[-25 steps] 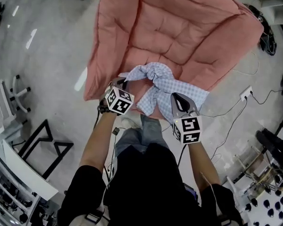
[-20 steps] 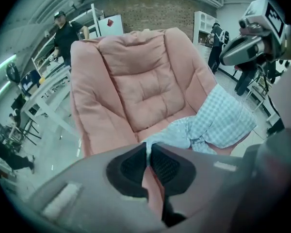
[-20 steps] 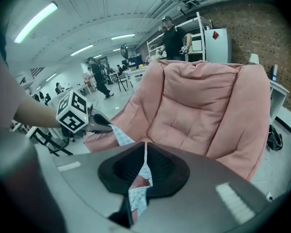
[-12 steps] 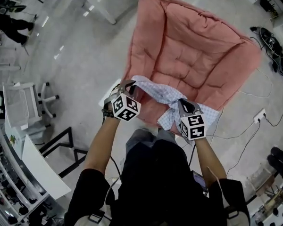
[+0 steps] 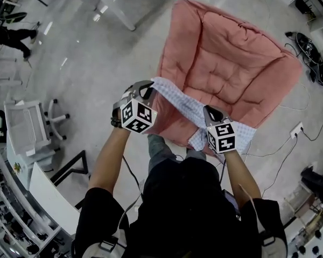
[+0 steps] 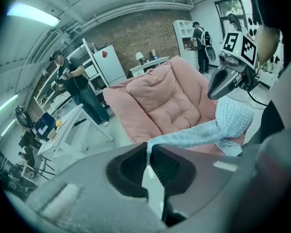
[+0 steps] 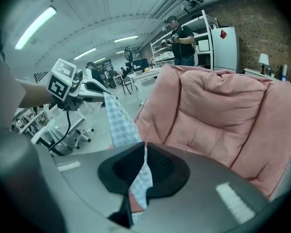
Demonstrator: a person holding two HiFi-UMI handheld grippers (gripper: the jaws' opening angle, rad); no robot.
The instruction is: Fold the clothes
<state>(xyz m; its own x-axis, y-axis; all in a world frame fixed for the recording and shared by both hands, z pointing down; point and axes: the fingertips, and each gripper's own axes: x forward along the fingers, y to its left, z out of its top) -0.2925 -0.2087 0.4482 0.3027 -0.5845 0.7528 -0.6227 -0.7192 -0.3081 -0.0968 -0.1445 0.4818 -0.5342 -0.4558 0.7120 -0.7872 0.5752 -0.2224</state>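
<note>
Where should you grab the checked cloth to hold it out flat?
Probably at its two opposite ends, from the near side. The checked cloth is thin, so an edge fits between shut jaws; the left gripper and right gripper each pinch one end, stretching it above the pink cushion.

the head view looks steeply down from above the person's shoulders onto the pink quilted cushion (image 5: pixel 231 58) and the grey floor (image 5: pixel 97 58). the left gripper view sits right behind its own jaws and faces across the cushion toward the right gripper (image 6: pixel 213 91). the right gripper view, just as close to its jaws, faces back at the left gripper (image 7: pixel 99 89). all three share the cushion and the checked cloth (image 5: pixel 177 98).
</note>
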